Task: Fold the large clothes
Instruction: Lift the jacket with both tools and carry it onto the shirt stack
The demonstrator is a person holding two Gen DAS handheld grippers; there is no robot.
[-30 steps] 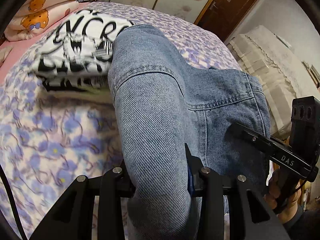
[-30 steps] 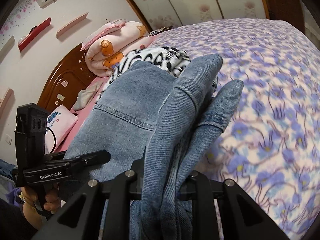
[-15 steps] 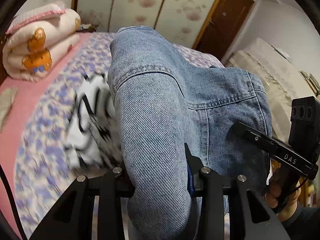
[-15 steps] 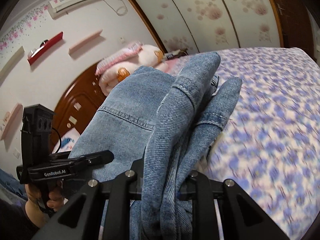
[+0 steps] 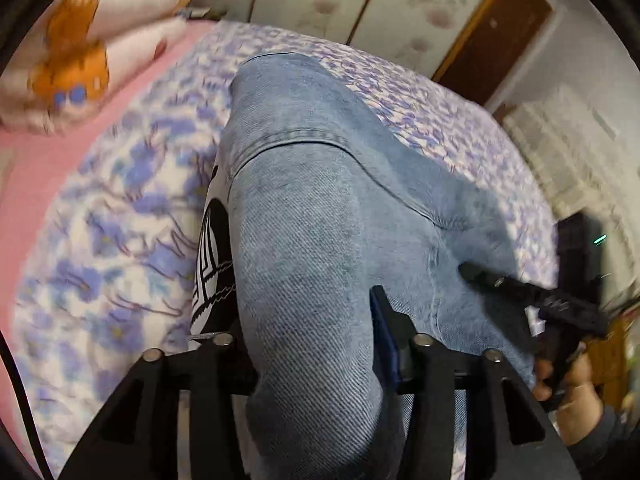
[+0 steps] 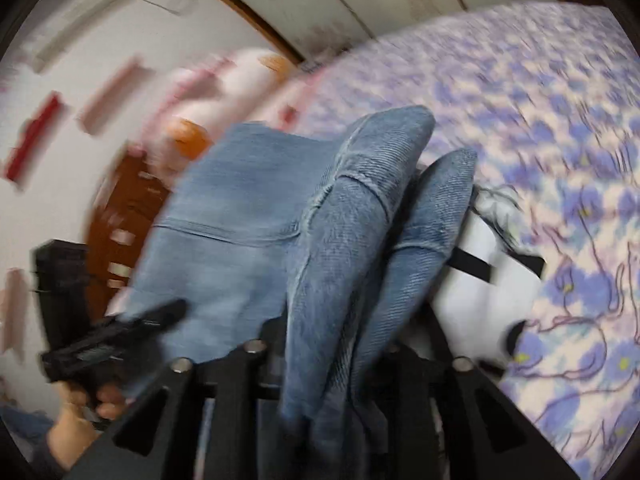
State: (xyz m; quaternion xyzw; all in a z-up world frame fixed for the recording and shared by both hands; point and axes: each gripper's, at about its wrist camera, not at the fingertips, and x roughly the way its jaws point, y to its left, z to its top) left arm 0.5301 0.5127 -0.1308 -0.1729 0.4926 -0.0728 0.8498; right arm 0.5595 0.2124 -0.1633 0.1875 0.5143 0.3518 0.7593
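Jaws of left gripper [image 5: 308, 364] and right gripper [image 6: 332, 364] just widened, folded jeans [image 5: 320, 220] bunched between them, now lowered ahead onto black-and-white garment [image 6: 484, 280] on floral bed [image 5: 108, 216]: release onto stack apparently underway.

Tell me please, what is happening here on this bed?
A person holds a two-finger gripper in each hand and is folding a pair of blue denim jeans over a bed with a purple flowered sheet. The left gripper and the right gripper each have bunched denim between their fingers, and both have just been opening. A black-and-white printed garment lies under the jeans.
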